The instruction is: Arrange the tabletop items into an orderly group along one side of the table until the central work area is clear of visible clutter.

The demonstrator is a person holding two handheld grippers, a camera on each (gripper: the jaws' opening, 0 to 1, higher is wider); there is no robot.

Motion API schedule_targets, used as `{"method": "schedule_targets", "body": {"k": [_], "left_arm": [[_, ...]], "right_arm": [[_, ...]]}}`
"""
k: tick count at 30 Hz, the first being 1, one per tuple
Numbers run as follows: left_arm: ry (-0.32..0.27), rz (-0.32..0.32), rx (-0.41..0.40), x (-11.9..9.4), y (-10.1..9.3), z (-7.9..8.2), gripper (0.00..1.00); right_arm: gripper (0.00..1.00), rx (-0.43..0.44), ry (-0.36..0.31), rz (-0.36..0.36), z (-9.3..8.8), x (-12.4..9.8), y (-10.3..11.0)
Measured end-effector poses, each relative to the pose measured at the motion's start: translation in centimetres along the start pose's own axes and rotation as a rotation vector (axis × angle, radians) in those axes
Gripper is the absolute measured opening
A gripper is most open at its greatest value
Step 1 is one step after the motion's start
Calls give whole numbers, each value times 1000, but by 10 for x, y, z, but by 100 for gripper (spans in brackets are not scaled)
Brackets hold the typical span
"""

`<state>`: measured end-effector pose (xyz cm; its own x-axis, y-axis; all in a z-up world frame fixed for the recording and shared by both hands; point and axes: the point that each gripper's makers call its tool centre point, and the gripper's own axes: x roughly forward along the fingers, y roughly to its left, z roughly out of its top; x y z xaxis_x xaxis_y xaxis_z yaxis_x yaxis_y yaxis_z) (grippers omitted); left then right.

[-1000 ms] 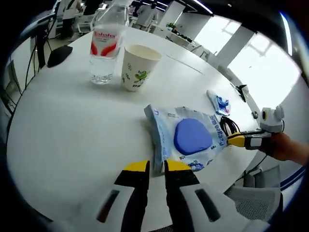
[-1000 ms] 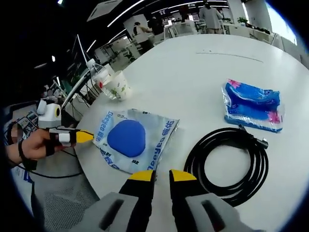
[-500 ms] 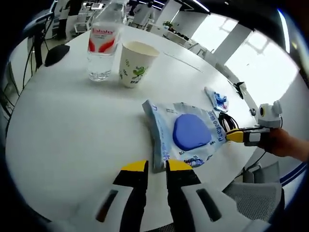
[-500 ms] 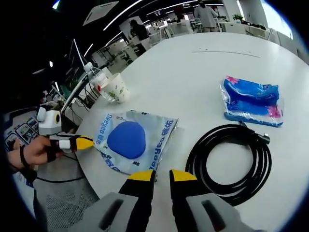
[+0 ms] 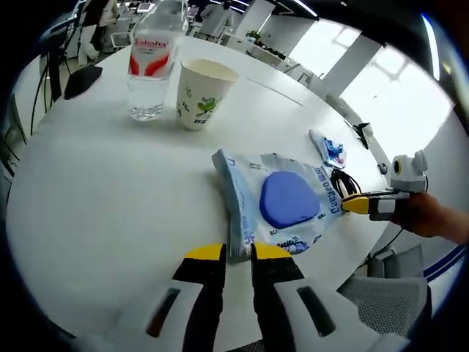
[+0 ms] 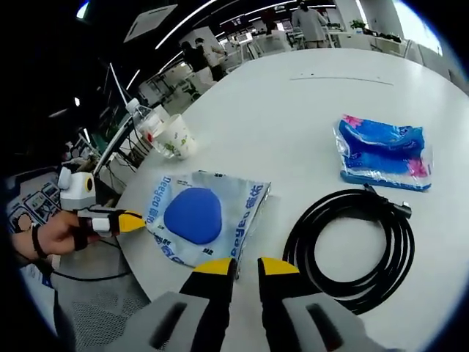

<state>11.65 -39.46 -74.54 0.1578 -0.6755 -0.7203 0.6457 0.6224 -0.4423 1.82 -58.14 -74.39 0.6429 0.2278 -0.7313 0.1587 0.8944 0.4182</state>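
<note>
A light-blue wipes packet (image 5: 289,202) with a round blue lid lies on the white round table (image 5: 95,191). My left gripper (image 5: 229,253) is shut on the packet's near corner. My right gripper (image 5: 352,205) comes in from the right, its yellow tip pinching the opposite corner. In the right gripper view the packet (image 6: 194,216) lies just ahead of my right gripper (image 6: 238,265), with the left gripper (image 6: 132,220) at its far corner. A water bottle (image 5: 150,62) and paper cup (image 5: 201,95) stand together beyond it. A blue tissue pack (image 6: 385,150) and a coiled black cable (image 6: 348,246) lie to the right.
A black mouse-like object (image 5: 80,73) sits near the table's far left edge. A grey mesh chair (image 5: 388,301) stands below the table's rim. A person's hand (image 6: 51,235) holds the left gripper off the table's edge. Desks and people fill the office behind.
Both views have drifted slightly. The grippers keep their hold on the packet's two corners, and the bottle, cup, tissue pack and cable stay put.
</note>
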Motion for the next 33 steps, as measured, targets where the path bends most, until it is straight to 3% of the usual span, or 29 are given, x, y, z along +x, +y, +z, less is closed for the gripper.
{"method": "schedule_targets", "body": {"k": [7,10,16,17,27,33], "left_arm": [[10,-3,-1,2,-1,-4,9],[11,-5,-6,4,0,-4,7],[16,-2,-14,3,-2,-4,4],[17,-2,-14,3,-2,-4,3],[2,-15,-26,3,-8,3,1],[-16,-27,-36,3,-14,14,1]], "right_arm": [[10,-2,8,8,-6,1,13],[9,-7,11,8,0,4,6],[1,-34,10,29,-6,-1,21],[1,-46,14,26,3,3,14],[0,-50,8,35,1,2,15],[0,-49,-11,38,16,0,8]]}}
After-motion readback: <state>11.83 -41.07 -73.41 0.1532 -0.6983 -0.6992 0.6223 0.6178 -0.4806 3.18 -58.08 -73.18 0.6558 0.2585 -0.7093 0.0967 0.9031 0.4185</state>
